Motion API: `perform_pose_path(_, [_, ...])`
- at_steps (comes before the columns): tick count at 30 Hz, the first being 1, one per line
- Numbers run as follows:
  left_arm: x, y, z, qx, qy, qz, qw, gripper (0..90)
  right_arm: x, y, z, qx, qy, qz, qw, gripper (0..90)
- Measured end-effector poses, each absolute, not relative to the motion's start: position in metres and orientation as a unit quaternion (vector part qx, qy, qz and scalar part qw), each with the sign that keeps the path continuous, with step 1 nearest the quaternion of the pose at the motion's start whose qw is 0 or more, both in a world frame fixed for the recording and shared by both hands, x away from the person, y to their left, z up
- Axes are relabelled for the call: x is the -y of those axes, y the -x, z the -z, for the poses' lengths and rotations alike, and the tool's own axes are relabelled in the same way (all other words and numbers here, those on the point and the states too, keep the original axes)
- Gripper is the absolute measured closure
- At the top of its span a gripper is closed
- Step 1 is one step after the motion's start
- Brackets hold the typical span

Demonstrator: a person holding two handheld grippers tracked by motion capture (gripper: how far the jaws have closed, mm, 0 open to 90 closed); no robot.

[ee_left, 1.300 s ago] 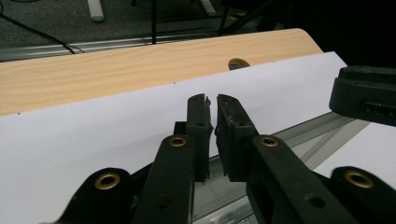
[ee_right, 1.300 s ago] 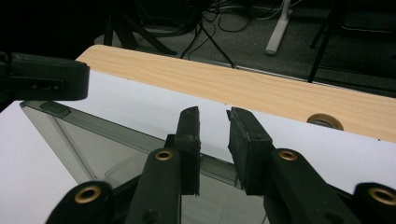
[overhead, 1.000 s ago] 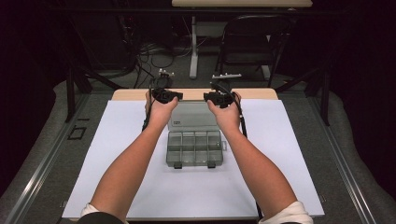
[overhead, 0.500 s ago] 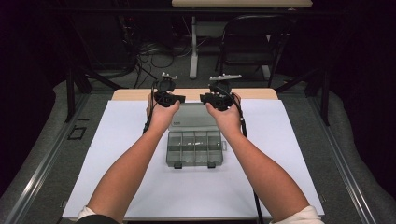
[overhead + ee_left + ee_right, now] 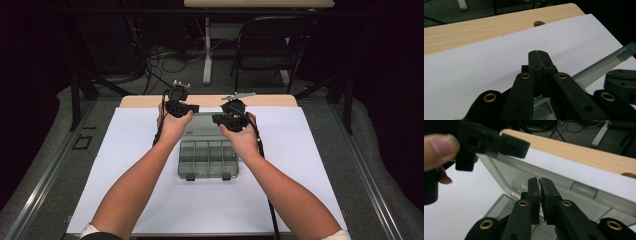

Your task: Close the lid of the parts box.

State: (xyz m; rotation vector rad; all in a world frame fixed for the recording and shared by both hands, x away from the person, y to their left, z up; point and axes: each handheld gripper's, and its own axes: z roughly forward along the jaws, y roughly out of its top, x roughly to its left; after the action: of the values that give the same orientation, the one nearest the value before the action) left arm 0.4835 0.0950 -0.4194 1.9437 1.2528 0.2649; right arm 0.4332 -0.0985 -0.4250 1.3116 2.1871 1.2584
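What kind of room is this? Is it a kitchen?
Probably not a kitchen; more likely a lab or workshop. A person works two grippers over a clear plastic box on a paper-covered table, with tangled cables and a folding chair behind.

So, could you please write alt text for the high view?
Two forearms reach over a white sheet, each hand holding a black tool, left tool and right tool, at the raised lid of a clear compartment box. Beyond stands a dark chair.
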Motion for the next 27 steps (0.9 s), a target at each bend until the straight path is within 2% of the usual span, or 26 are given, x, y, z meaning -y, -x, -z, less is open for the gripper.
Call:
perform_pose_path(8, [-0.097,-0.467,0.422,-0.480,-0.775,-0.090,0.402,90.0,0.093,-0.425,0.443,-0.758,-0.459,-0.442,0.136,88.0])
perform_pose_path(15, [-0.097,-0.445,0.425,-0.457,-0.788,-0.102,0.400,90.0,0.094,-0.406,0.452,-0.757,-0.447,-0.452,0.152,86.2])
perform_pose_path(27, [-0.100,-0.413,0.440,-0.449,-0.795,-0.091,0.398,90.0,0.091,-0.379,0.471,-0.766,-0.438,-0.448,0.141,86.8])
